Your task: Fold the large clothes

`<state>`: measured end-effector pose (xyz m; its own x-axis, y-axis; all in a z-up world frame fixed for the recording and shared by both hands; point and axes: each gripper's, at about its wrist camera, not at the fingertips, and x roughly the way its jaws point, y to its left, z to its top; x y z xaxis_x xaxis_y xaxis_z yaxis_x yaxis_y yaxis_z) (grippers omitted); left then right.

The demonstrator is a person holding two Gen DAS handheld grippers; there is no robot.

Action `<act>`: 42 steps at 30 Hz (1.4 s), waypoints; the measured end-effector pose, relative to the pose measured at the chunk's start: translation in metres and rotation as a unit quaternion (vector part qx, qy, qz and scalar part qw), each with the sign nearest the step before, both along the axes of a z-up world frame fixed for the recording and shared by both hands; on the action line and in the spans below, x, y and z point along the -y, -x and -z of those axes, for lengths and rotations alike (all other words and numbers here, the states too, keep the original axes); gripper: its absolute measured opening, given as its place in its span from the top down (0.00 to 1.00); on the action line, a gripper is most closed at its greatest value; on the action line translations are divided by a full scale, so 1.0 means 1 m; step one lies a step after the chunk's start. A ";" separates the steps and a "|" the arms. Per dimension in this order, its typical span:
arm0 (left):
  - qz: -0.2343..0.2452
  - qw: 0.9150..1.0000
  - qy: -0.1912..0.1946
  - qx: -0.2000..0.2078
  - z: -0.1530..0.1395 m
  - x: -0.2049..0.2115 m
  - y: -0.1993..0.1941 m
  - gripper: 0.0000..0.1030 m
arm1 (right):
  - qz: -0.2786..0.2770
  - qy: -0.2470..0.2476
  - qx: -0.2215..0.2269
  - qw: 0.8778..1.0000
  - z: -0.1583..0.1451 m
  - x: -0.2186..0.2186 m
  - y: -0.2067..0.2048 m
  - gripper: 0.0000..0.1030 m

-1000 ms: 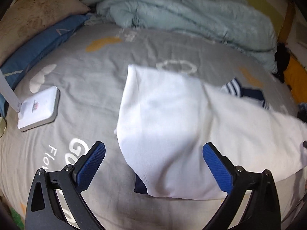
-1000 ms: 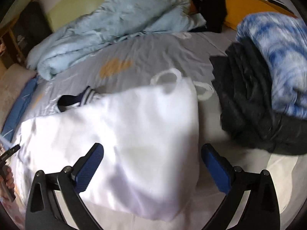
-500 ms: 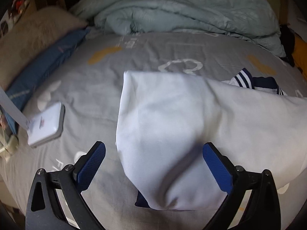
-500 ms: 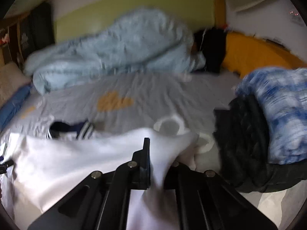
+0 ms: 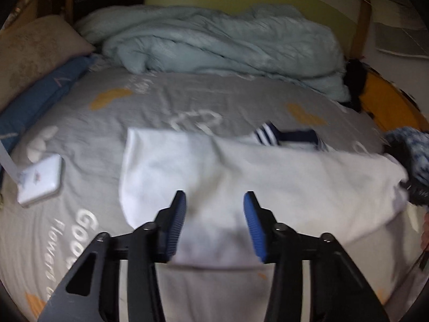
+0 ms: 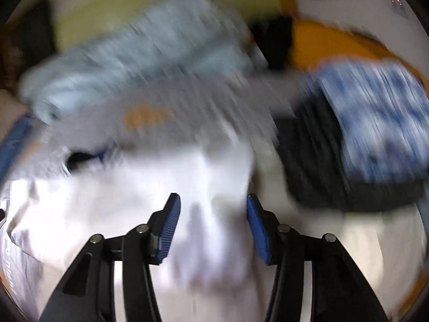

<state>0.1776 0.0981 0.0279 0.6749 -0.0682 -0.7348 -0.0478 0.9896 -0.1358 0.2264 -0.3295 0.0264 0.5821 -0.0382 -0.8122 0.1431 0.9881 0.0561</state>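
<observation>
Left wrist view: over its tongs (image 5: 214, 222), tilted down, close above the bed (image 5: 161, 102).
Right wrist view: over its tongs (image 6: 213, 225), same tilt, close, heavily blurred.
Shared: white garment (image 5: 268, 177) (image 6: 128, 204), bed (image 6: 187, 102), pale quilt (image 5: 219, 43) (image 6: 139, 53).

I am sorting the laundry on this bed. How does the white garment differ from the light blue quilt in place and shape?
The white garment lies spread fairly flat on the near part of the grey sheet; the light blue quilt is bunched in thick rolls at the far edge. The garment is plain white with a navy striped collar; the quilt is one pale colour. Both rest on the same sheet.
</observation>
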 end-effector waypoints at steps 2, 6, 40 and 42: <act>0.016 0.999 0.004 -0.029 0.011 0.011 0.002 0.60 | -0.024 -0.053 -0.015 0.998 0.007 -0.007 0.012 0.66; 0.022 0.996 0.011 -0.083 0.040 0.025 -0.005 0.60 | -0.060 0.014 -0.005 0.998 0.017 -0.029 0.013 0.71; 0.011 0.997 -0.038 -0.073 0.073 0.033 -0.033 0.57 | -0.124 0.010 -0.061 0.990 0.060 -0.063 -0.012 0.86; 0.010 0.997 -0.026 -0.073 0.068 0.030 -0.031 0.55 | -0.123 0.002 -0.025 0.992 0.047 -0.059 -0.005 0.83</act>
<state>0.2089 0.0678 -0.0406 0.5586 -0.0399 -0.8285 -0.0439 0.9960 -0.0776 0.2311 -0.2705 -0.0208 0.5338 0.0970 -0.8400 -0.0999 0.9937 0.0513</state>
